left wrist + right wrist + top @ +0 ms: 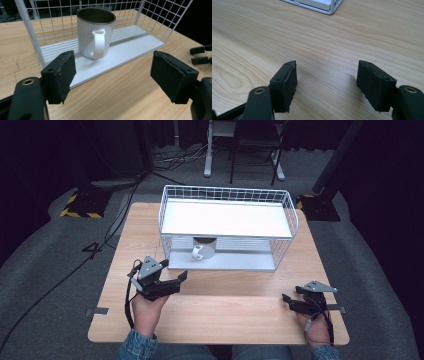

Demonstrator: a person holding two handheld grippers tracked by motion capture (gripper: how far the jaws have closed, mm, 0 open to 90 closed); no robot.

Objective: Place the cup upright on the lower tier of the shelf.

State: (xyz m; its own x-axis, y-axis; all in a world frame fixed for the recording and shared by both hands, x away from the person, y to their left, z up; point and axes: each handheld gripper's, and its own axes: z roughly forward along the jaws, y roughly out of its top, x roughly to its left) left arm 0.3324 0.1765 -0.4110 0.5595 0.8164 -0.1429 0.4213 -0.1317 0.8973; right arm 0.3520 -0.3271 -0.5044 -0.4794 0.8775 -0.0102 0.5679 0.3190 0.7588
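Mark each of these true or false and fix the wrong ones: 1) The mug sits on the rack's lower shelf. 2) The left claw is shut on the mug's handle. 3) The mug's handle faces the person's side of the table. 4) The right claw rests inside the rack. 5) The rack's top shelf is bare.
1) True. The mug stands on the lower shelf of the white wire rack.
2) False. The left claw is open and short of the mug, holding nothing.
3) True. The white handle points toward the left claw.
4) False. The right claw is open over the wooden table, apart from the rack.
5) True. Nothing lies on the top shelf.
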